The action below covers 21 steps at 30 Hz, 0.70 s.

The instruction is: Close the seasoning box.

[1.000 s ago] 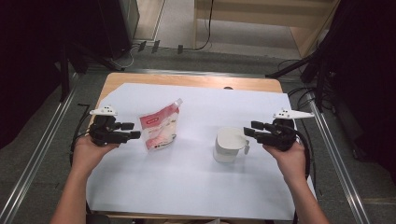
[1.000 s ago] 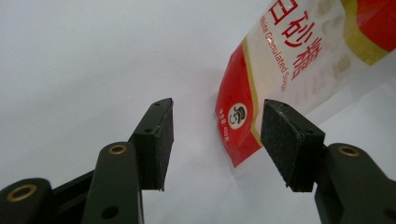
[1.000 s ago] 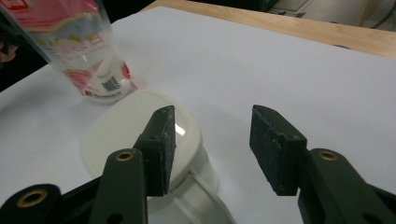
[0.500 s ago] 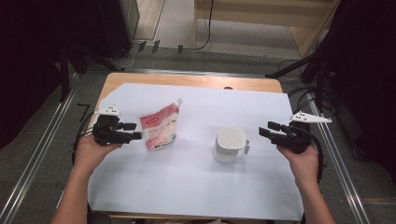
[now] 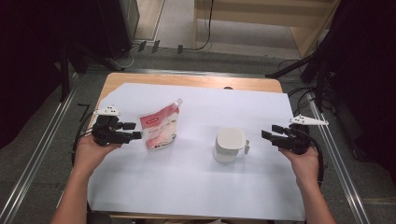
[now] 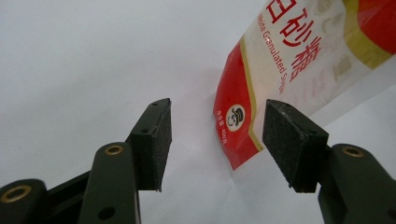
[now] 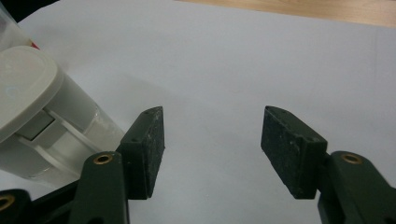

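Note:
A red and white sugar pouch (image 5: 159,127) lies on the white sheet left of centre. My left gripper (image 5: 136,131) rests just left of it, open; in the left gripper view its lower corner (image 6: 238,135) shows beyond the gap and the pads do not touch it. A white lidded container (image 5: 229,144) with a side handle stands right of centre. My right gripper (image 5: 267,132) sits off to its right, clear of the handle. Its jaws have just been opening and nothing is between them. In the right gripper view (image 7: 210,149) the container (image 7: 42,116) is at the left.
A white sheet (image 5: 187,186) covers most of the wooden table (image 5: 196,80). Metal rails (image 5: 42,154) run along both sides. Cables (image 5: 299,93) and dark equipment stand beyond the far edge and to the right.
My right gripper has drawn back to the right, away from the container's handle, and its jaws have spread. The left gripper, pouch and container have stayed put.

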Tool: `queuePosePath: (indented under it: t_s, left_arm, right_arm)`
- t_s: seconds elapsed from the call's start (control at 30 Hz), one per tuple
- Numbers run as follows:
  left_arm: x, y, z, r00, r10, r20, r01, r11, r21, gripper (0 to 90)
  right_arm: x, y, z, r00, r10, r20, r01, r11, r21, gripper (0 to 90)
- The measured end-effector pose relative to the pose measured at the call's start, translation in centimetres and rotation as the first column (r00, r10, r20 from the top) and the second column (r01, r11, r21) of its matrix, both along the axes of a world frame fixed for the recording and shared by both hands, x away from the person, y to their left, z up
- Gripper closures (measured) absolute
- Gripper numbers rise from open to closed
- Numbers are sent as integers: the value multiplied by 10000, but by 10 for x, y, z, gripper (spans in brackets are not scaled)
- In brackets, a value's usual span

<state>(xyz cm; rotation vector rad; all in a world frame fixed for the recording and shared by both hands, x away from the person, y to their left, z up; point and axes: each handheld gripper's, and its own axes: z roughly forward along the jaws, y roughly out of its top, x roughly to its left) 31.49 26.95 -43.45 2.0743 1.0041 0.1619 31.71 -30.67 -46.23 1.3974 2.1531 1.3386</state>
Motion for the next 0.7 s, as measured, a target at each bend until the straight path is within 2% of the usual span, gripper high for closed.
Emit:
queuePosePath:
  t_s: [0.17, 0.4, 0.7]
  left_arm:
    - [0, -1, -1, 10000, 17, -44, -17, 10000, -15, 428]
    - [-1, -2, -4, 9998, 122, -179, -122, 9999, 9, 427]
    - [0, 1, -3, 9998, 187, -114, -190, 9995, -258, 422]
  right_arm:
    - [3, -3, -2, 9998, -203, -58, 204, 9997, 148, 399]
    - [5, -1, -5, 9997, -165, -163, 165, 9999, 23, 399]
    - [4, 5, -5, 10000, -47, -74, 46, 9999, -122, 400]
